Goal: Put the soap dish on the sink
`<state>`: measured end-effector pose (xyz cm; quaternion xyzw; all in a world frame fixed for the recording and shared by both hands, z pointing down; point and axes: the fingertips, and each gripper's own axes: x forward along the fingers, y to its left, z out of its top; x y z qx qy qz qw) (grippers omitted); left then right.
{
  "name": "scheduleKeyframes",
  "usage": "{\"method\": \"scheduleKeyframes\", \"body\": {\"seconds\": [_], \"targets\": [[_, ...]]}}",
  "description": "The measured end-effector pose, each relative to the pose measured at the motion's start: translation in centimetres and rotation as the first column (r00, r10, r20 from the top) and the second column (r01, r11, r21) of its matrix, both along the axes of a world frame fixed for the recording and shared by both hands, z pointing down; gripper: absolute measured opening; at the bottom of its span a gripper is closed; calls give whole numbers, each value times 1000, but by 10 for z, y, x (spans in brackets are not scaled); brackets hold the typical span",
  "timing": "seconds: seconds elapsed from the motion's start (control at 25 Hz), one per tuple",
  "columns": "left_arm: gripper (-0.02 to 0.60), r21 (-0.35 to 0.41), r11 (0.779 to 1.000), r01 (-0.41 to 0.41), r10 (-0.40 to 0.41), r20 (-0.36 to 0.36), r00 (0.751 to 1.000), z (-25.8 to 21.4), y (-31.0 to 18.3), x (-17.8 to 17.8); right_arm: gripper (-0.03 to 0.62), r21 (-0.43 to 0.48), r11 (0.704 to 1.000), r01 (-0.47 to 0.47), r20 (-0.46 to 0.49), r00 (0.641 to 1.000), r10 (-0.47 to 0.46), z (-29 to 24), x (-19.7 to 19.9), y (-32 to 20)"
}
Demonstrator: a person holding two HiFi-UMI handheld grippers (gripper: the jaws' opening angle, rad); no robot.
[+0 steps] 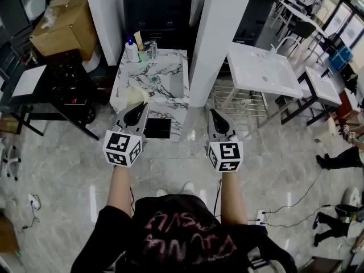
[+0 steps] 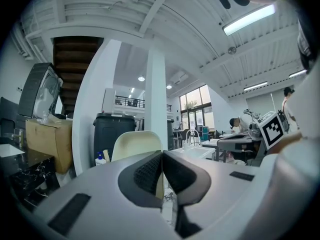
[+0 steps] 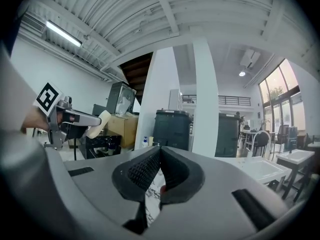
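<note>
**Reaching forward, both pairs of jaws closed**

Holding the left gripper out on a bare left forearm, jaws pinched on the rim of a cream soap dish. Holding the right gripper alongside, well apart, jaws pressed together.

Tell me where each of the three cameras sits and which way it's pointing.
Head view: on the person's head, looking steeply down at the marble sink; both forearms, left gripper and right gripper show.
Left gripper view: on the left gripper, looking along its jaws, shut on the soap dish, towards a dark bin.
Right gripper view: on the right gripper, looking along its closed, empty jaws; the left gripper shows at left.
Shared: all three show the soap dish.
</note>
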<state>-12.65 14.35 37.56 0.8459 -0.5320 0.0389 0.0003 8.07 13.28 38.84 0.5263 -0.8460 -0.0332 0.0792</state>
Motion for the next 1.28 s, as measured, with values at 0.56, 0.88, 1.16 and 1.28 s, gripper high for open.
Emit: {"method": "scheduleKeyframes", "body": {"seconds": [0.56,0.88,1.16,1.28], "targets": [[21,-19,999,-50,50,8,999,18,-14,-1,14,-20,999,-30,-13,999,30,12,-2,-12],[21,-38,999,-33,34,28,999,32,-63,-5,14,-22,1000,7,-5,1000,-7,25,-15,-71],[21,-78,997,-7,9,35,999,52,-119,-12,14,-46,998,34,-7,999,-34,39,-24,-136],[21,-94,996,-4,8,38,999,58,-147,-9,14,-55,998,39,-3,999,-39,44,-22,-164]]}}
